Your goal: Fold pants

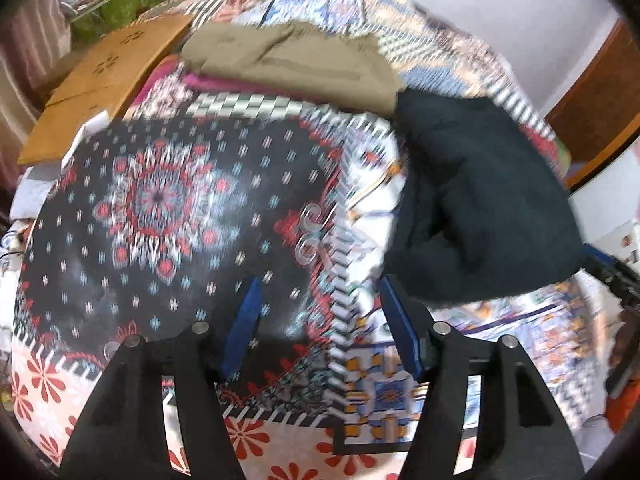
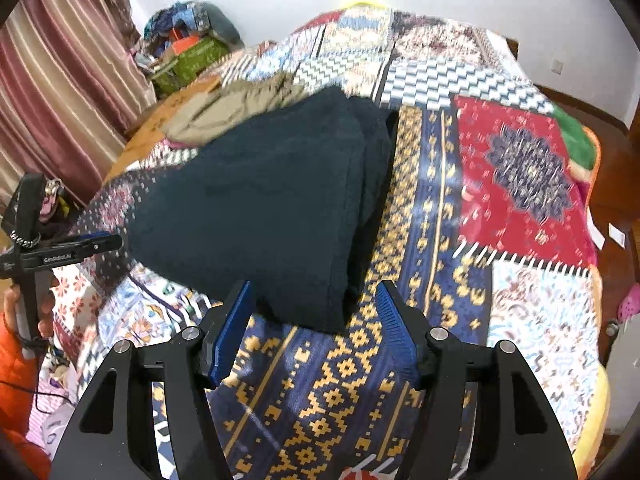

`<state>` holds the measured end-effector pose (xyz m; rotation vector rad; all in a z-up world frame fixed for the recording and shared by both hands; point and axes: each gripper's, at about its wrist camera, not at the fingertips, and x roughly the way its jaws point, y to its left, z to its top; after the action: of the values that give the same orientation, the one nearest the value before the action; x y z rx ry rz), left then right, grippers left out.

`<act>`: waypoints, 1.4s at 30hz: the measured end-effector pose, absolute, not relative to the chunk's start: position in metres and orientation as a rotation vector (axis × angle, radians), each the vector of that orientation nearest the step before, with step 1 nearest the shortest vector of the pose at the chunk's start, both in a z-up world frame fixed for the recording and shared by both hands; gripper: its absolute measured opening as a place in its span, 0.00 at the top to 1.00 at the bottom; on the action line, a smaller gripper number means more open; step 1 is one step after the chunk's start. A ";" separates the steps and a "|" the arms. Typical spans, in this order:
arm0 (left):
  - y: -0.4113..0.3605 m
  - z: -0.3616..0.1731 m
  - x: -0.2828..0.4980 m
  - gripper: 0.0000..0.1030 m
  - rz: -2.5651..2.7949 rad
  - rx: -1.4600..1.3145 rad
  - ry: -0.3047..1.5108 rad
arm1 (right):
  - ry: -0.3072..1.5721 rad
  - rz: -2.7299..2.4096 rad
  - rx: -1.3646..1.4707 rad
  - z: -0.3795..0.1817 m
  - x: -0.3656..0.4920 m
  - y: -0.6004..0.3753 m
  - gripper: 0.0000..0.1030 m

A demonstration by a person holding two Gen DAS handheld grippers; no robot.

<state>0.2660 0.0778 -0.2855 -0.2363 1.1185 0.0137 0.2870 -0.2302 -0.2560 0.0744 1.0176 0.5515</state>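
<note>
Dark pants (image 2: 272, 200) lie folded on the patchwork bed (image 2: 520, 320) at centre frame, with the right tongs (image 2: 314, 300) and left tongs (image 1: 320, 300) spread and empty beside them, where a careless nudge could, I judge, undo the fold.

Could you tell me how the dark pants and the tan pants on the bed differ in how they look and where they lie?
The dark pants are navy-black and lie nearest the grippers; the tan pants are khaki and lie farther back, by the wooden board. In the right wrist view the dark pants hide part of the tan pants. The dark pants look thick and plain; the tan pants show a pocket seam. Both are folded on the patterned bedspread, and neither is gripped.
</note>
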 end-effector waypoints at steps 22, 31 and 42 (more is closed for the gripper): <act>0.022 -0.324 0.419 0.14 -0.353 -0.366 1.259 | 1.007 0.542 0.083 -0.263 0.368 -0.226 0.37; 0.009 -0.347 0.444 0.13 -0.450 -0.410 1.303 | 1.087 0.605 0.114 -0.290 0.390 -0.214 0.37; -0.012 -0.341 0.448 0.16 -0.471 -0.301 1.267 | 1.176 0.701 0.204 -0.307 0.409 -0.201 0.37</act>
<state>0.4480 -0.0122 -0.3409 -0.3013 1.2668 -0.4708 0.4091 -0.2011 -0.3067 0.2040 1.1757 0.7013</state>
